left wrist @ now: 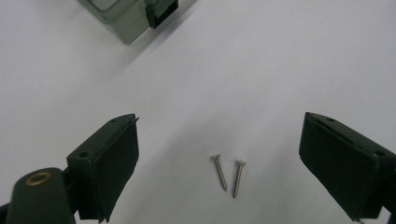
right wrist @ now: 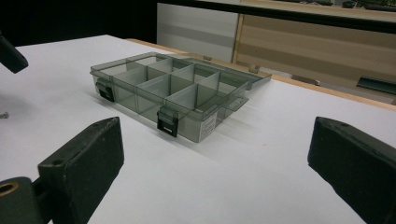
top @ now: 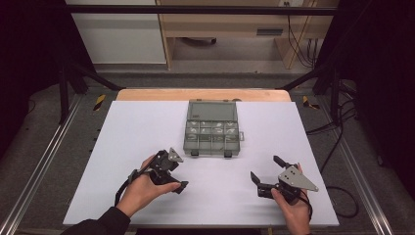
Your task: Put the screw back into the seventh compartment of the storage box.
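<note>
Now the left tongs [left wrist: 219, 154] stand wide open above two screws [left wrist: 229, 175] on the worktop [left wrist: 261, 70], touching neither. Right tongs [right wrist: 215, 163] are open and empty, probably well apart from the organizer box [right wrist: 173, 91].

Both grippers are black – the left gripper [top: 171, 172] and the right gripper [top: 266, 174] each carry a grey three-cornered plate, blocky jaws and a trailing cable; a dark sleeve [top: 105, 223] covers the left forearm.

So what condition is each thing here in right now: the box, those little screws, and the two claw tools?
Compartment box: lid swung open and lying flat behind it, front latches undone.
Two screws: loose on the white table, side by side, apart, heads pointing away from the camera.
Left gripper: jaws open, either side of the screws, not touching them.
Right gripper: jaws open, nothing between them, pointed at the box.
</note>
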### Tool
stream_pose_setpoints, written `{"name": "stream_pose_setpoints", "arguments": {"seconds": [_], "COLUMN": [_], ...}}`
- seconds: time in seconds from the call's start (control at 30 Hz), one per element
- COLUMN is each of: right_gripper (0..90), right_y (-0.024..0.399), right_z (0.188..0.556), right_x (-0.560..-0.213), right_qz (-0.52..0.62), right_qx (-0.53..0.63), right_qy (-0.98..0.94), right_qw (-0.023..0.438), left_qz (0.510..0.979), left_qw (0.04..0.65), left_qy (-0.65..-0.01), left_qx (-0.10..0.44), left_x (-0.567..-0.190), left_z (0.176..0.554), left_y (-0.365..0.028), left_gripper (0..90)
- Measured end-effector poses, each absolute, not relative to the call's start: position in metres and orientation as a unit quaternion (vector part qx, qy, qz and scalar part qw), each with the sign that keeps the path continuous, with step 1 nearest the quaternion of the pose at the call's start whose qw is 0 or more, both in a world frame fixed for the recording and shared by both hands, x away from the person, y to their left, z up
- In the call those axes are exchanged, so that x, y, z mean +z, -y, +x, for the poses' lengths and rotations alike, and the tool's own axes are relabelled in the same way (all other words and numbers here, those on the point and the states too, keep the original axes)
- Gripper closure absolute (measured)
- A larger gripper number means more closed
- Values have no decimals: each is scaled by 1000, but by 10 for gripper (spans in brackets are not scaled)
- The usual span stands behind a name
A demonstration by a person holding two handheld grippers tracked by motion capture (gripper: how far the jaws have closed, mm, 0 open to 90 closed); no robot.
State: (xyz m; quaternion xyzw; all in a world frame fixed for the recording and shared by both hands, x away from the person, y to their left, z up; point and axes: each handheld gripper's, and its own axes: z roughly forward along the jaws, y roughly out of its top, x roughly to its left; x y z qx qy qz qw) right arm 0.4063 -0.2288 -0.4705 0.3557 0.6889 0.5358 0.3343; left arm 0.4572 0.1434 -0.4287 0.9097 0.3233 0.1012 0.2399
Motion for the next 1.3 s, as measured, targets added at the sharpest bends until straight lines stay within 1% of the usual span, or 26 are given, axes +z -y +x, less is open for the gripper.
{"name": "stream_pose_setpoints", "arguments": {"seconds": [0.03, 0.13, 0.23, 0.47, 0.57, 0.7, 1.0, 1.23, 1.3], "right_gripper": [36, 36, 36, 36, 36, 36, 37, 37, 37], "right_y": [229, 229, 229, 229, 228, 228, 228, 228, 228], "right_z": [406, 406, 406, 407, 407, 407, 407, 407, 407], "right_x": [-470, -471, -471, -471, -471, -471, -471, -472, -472], "right_qz": [356, 356, 356, 357, 356, 356, 354, 353, 354], "right_qx": [536, 536, 536, 535, 535, 536, 535, 534, 534], "right_qy": [-689, -689, -689, -689, -690, -689, -691, -692, -692], "right_qw": [334, 334, 333, 333, 333, 333, 332, 333, 333], "left_qz": [911, 912, 913, 914, 916, 916, 922, 922, 922], "left_qw": [234, 226, 219, 210, 206, 204, 192, 190, 193], "left_qy": [-324, -327, -332, -340, -339, -340, -332, -332, -332], "left_qx": [101, 97, 93, 73, 64, 56, 50, 51, 52], "left_x": [-430, -432, -435, -438, -440, -443, -448, -449, -449], "left_z": [457, 457, 457, 460, 461, 462, 462, 464, 464], "left_y": [-144, -147, -149, -152, -153, -153, -146, -146, -146], "left_gripper": [125, 186, 269, 508, 583, 640, 737, 839, 847]}}
